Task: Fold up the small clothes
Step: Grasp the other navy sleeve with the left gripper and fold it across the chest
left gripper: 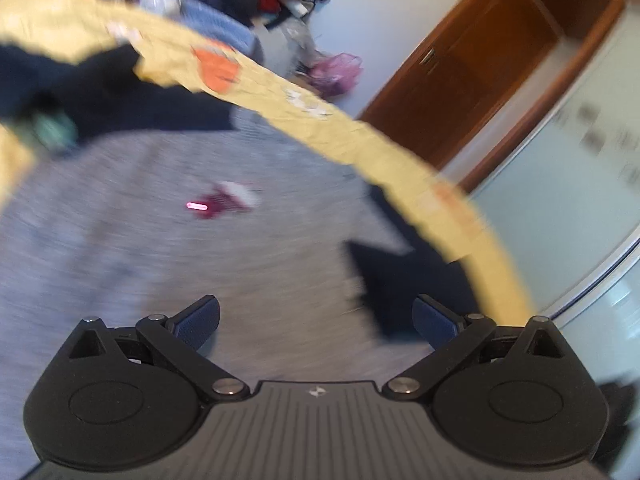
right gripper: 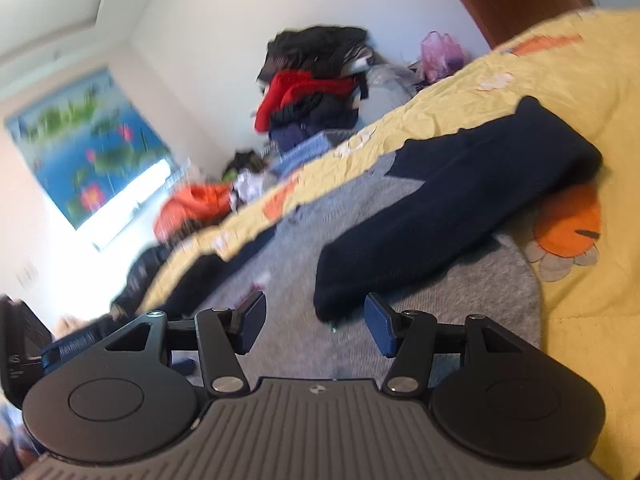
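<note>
On the yellow bedspread [right gripper: 460,104] lies a grey sweater [right gripper: 360,216] with navy sleeves, spread flat; in the right wrist view one navy sleeve [right gripper: 452,208] is folded across its body, ending near the right gripper [right gripper: 316,324], whose fingers stand apart and hold nothing. Left gripper [left gripper: 316,320] hovers over the grey body, fingers wide apart, a small red chest logo [left gripper: 224,202] farther off, blurred.

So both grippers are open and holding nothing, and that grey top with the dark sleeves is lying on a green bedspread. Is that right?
Nearly. The bedspread is yellow, not green; the right wrist view shows that best. The rest holds: the left gripper and the right gripper are both open and empty, and the grey top lies on that bedspread.
</note>
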Demonstrator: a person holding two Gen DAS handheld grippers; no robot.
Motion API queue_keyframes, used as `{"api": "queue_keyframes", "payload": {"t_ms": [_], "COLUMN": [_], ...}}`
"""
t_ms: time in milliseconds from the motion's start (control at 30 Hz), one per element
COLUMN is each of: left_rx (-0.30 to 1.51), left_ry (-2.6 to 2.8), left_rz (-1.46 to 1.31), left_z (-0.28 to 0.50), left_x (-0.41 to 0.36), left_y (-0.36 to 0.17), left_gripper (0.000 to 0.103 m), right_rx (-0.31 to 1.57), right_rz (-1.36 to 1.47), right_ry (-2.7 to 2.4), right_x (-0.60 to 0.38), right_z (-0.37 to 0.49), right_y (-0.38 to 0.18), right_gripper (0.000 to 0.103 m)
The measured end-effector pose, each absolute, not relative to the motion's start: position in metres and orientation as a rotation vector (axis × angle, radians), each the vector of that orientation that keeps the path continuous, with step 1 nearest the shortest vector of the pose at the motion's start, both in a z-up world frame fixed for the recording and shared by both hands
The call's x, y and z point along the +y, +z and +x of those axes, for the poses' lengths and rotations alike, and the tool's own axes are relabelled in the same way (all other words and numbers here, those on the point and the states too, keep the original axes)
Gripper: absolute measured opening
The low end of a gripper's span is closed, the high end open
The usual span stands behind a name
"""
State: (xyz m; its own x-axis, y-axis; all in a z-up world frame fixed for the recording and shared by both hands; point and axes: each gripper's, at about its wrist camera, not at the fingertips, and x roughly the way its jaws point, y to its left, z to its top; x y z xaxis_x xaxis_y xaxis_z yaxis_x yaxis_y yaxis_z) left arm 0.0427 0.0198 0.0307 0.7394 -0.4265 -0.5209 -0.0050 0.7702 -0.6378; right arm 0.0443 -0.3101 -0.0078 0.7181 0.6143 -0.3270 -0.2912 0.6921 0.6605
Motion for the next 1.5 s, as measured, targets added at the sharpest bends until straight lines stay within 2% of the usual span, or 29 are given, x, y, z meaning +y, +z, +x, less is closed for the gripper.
{"api": "queue_keyframes", "payload": {"t_ms": [200,267,333,367,433,467,500,567,733,933,1033,1167,1233,1367,1500], "left_rx": [0.837,0.857,0.850,0.861,0.911,0.947,0.954,0.939,0.819,0.669,0.660,0.732,0.743,0.643,0.644], "left_ry": [-0.410,-0.413,-0.409,-0.399,-0.356,-0.323,-0.315,-0.306,-0.273,-0.175,-0.077,0.040,0.054,0.058,0.051], "left_rz": [-0.986,-1.003,-0.949,-0.931,-0.898,-0.870,-0.866,-0.843,-0.581,-0.472,-0.430,-0.414,-0.388,-0.223,-0.252], "left_z": [0.099,0.109,0.116,0.120,0.128,0.133,0.136,0.138,0.146,0.139,0.133,0.137,0.138,0.129,0.129], "left_x": [-0.012,-0.028,-0.043,-0.049,-0.055,-0.058,-0.058,-0.056,-0.055,0.006,0.037,0.068,0.069,0.049,0.053], "left_y": [-0.002,-0.011,-0.009,-0.010,-0.014,-0.019,-0.021,-0.018,0.027,0.067,0.060,0.025,0.008,-0.001,-0.001], "left_gripper": [0.103,0.102,0.096,0.082,0.025,0.013,0.009,0.008,0.008,0.007,0.007,0.007,0.006,0.006,0.006], "right_rx": [0.600,0.602,0.607,0.608,0.608,0.607,0.607,0.607,0.611,0.613,0.613,0.614,0.614,0.628,0.561], "right_rz": [1.015,1.034,1.007,0.999,1.005,1.015,1.026,1.030,1.010,0.969,0.957,0.942,0.934,0.895,0.733], "right_ry": [0.488,0.492,0.493,0.494,0.494,0.496,0.498,0.501,0.514,0.525,0.528,0.532,0.532,0.504,0.503], "right_x": [-0.360,-0.360,-0.355,-0.353,-0.353,-0.354,-0.354,-0.354,-0.353,-0.350,-0.349,-0.348,-0.347,-0.345,-0.328], "right_z": [0.058,0.059,0.060,0.060,0.060,0.061,0.064,0.065,0.064,0.067,0.068,0.069,0.070,0.069,0.088], "right_y": [-0.037,-0.040,-0.041,-0.041,-0.042,-0.044,-0.042,-0.042,-0.039,-0.035,-0.033,-0.032,-0.032,-0.028,0.013], "right_gripper": [0.058,0.058,0.059,0.060,0.060,0.060,0.060,0.060,0.062,0.065,0.066,0.066,0.066,0.069,0.072]}}
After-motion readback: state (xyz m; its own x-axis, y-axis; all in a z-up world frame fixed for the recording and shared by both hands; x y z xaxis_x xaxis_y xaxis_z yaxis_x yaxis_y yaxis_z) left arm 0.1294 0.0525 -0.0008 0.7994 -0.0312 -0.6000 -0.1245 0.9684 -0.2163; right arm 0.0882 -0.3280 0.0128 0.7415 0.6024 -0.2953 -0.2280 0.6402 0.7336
